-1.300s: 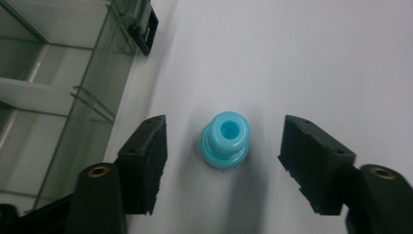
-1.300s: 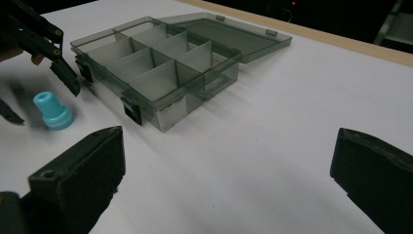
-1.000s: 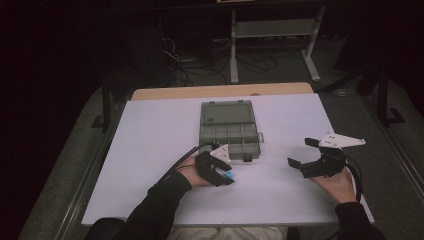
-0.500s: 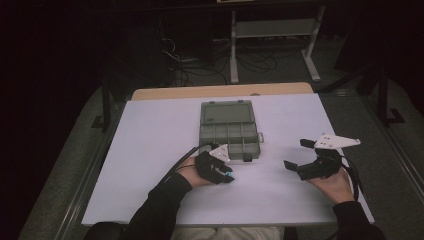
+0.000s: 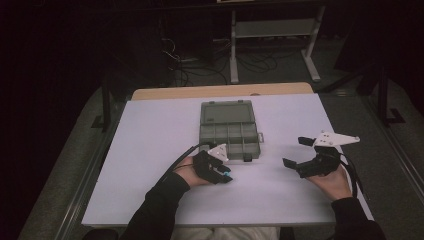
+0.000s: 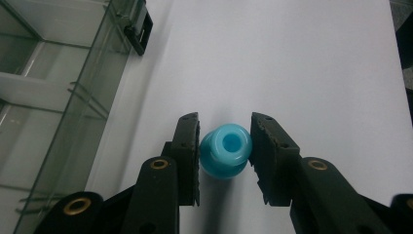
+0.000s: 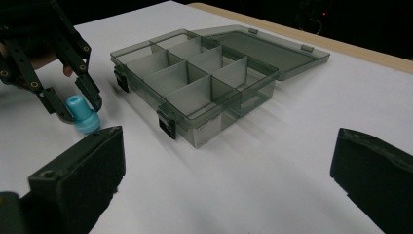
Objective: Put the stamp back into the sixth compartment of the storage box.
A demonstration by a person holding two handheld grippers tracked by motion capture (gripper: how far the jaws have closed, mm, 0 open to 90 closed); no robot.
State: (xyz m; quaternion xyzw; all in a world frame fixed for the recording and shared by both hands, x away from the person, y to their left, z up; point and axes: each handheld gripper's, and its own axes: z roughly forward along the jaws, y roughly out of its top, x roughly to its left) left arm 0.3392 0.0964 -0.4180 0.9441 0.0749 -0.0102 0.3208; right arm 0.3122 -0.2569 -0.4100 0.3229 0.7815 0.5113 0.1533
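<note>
dark floor and a tangle of cables (image 5: pixel 187 60) lie behind the white table (image 5: pixel 150 130), with a metal stand (image 5: pixel 272 35) further back. at the left of the high view, the person's left hand (image 5: pixel 192 172) reaches in from a dark sleeve and holds the left gripper (image 5: pixel 224 172) low over the tabletop, just in front of the box's near left corner. in the left gripper view its two black jaws sit close around a small blue plastic piece (image 6: pixel 225 150) with a hole in its top, both pads touching its sides; the piece stands upright on the white surface. to the right of that, in the middle of the table, a clear grey compartment box (image 5: pixel 229 129) rests with its lid (image 7: pixel 272 46) laid open flat behind it and its dividers showing bare cells; black latches (image 7: pixel 167 124) hang on its near wall. further right, well apart from the box, the right hand (image 5: pixel 332 180) holds the right gripper (image 5: pixel 296 152) with its jaws spread wide and nothing between them, a grey three-cornered plate (image 5: pixel 336 139) on top.
</note>
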